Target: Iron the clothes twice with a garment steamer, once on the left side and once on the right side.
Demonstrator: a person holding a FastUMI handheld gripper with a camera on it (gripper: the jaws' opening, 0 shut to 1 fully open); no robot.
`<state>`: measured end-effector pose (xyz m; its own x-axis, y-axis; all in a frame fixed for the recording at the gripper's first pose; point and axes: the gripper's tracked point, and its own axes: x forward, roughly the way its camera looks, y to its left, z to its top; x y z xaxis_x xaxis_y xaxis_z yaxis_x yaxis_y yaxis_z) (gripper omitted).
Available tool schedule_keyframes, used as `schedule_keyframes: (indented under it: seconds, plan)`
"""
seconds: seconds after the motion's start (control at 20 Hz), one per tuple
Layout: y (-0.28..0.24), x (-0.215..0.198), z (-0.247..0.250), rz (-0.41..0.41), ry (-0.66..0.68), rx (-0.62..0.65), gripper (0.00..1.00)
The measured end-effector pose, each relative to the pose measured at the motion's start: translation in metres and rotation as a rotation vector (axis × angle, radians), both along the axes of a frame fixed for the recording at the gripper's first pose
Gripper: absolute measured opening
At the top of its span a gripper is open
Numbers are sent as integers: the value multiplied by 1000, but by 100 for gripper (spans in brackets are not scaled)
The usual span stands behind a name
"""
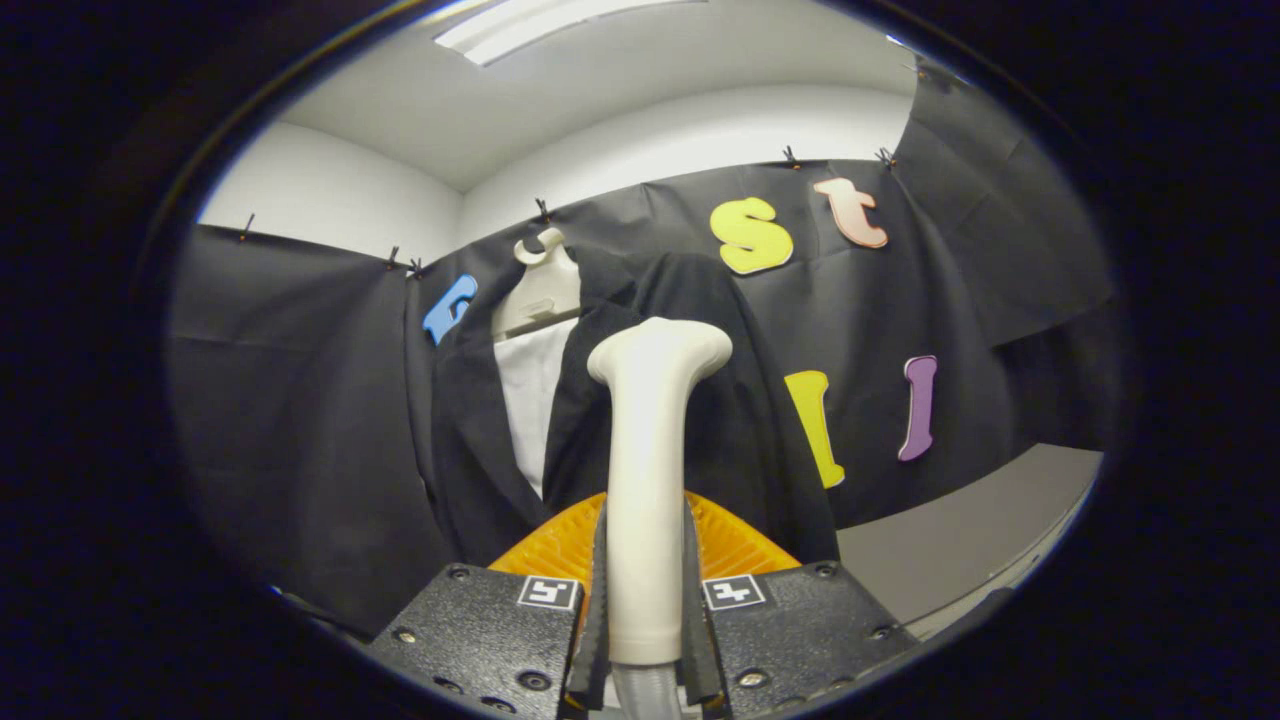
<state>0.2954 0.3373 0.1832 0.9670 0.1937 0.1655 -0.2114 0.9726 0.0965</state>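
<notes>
1. The garment steamer (648,470) stands upright between my fingers, its head just before the black jacket (700,400).
2. My gripper (645,600) is clamped on its handle, both fingers pressing.
3. The jacket hangs on a pale hanger (540,285) over a white shirt (530,400).

Cam rides on gripper (645,560), looks forward and slightly up along fingers clamped on steamer handle (645,480); black jacket (600,400) close, just beyond.

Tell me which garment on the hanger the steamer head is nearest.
The black jacket, worn over the white shirt; the steamer, clamped in the tool, fronts its right lapel.
</notes>
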Motion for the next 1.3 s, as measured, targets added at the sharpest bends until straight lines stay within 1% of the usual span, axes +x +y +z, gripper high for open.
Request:
schedule_keyframes:
  seconds: [0.2, 0.55, 0.85, 1.3]
  plan:
    - [-1, -12, -24, 5, 42, -12, 32]
    - [-4, -26, -70, -15, 116, -33, 32]
    - [-7, -33, -114, -25, 190, -43, 32]
    - [-3, -41, -166, -30, 278, -57, 32]
